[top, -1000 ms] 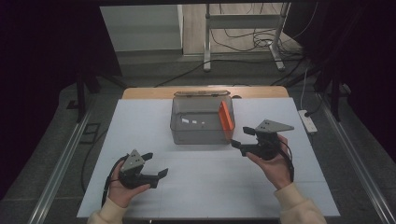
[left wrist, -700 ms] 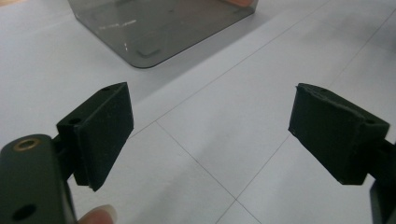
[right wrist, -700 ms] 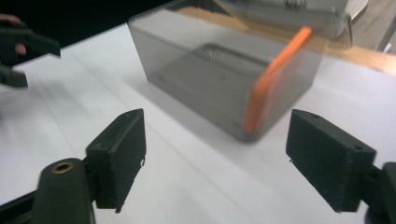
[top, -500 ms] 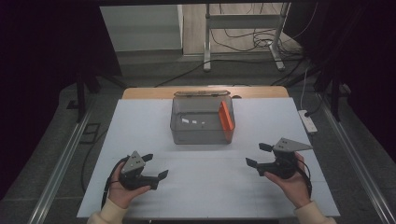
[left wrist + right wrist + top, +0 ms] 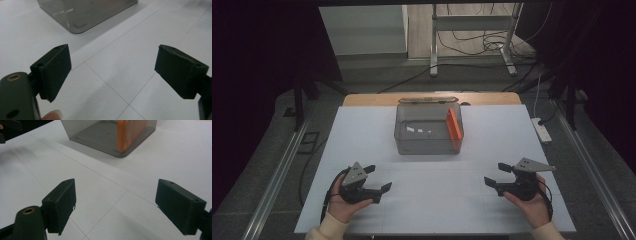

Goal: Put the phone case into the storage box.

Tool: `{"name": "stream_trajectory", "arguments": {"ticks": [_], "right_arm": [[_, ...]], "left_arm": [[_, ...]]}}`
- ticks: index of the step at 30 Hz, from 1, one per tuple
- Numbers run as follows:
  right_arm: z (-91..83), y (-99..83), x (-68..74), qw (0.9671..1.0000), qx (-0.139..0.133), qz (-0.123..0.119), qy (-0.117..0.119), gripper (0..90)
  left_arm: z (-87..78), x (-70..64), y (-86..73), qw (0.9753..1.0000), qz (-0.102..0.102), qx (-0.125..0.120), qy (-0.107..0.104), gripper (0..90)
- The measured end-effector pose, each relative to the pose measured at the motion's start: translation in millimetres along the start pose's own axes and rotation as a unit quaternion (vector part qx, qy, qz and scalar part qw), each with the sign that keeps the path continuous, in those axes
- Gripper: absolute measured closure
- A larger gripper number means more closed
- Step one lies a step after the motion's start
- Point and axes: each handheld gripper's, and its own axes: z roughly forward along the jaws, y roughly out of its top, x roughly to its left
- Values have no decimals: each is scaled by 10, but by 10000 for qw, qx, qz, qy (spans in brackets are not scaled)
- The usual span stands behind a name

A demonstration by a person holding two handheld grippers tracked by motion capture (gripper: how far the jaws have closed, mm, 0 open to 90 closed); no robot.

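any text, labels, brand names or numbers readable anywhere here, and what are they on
No readable text in any view.
Small white marks on the grey translucent box: too small and blurred to tell whether they are labels or glare.
Orange item inside the box: no print legible.
Left gripper and right gripper, jaws bare and apart: no markings.

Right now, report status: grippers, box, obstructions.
Left hand-held gripper open, empty. Right hand-held gripper open, empty. Orange item upright inside the grey box, against its right wall. White table bare between grippers and box.
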Motion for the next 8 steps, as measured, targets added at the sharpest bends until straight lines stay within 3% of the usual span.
{"name": "stream_trajectory", "arguments": {"ticks": [8], "right_arm": [[23,-21,-1,9999,79,-56,55,173]], "left_arm": [[-8,7,10,10000,-4,-39,-7,137]]}}
